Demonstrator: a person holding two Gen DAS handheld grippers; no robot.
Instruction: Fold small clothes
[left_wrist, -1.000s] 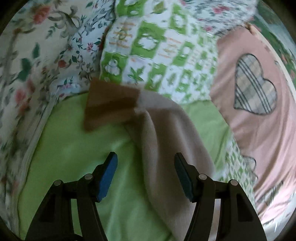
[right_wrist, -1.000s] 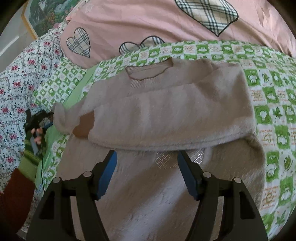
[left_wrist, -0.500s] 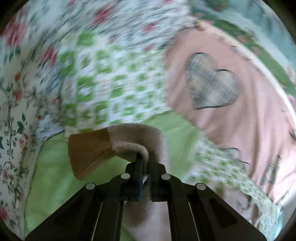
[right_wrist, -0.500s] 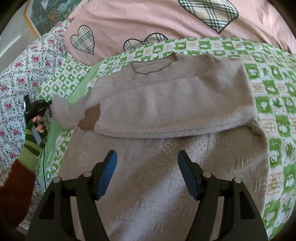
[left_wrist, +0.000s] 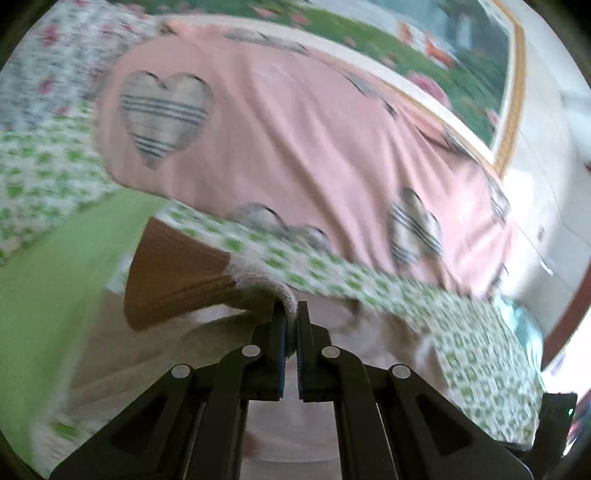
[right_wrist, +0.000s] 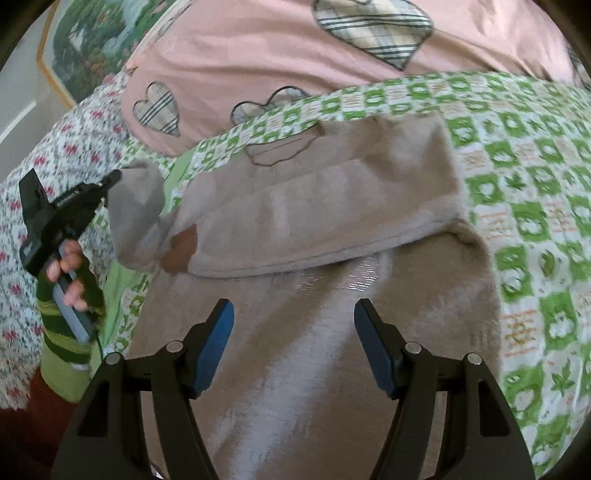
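On a green-checked quilt, beside a pink pillow with plaid hearts: a beige sweater, lying flat, neckline toward the pillow. Right sleeve already folded across the chest, its brown cuff near the left edge of the body. Silver stitching showing just below that folded sleeve. Left sleeve lifted off the quilt and clamped between the pads of the left gripper, jaws pressed together on the knit just behind its brown cuff, which juts out leftward, free of the fingers. Same sleeve seen from the right wrist camera as a raised beige hump at the sweater's left side, with the left gripper at its tip and a hand in a green striped sleeve on the handle. Right gripper hovering over the sweater's lower body, jaws standing wide apart, blue pads bare, nothing between them. Floral sheet at far left, framed picture behind the pillow. Left wrist view heavily blurred, fine detail unreadable.
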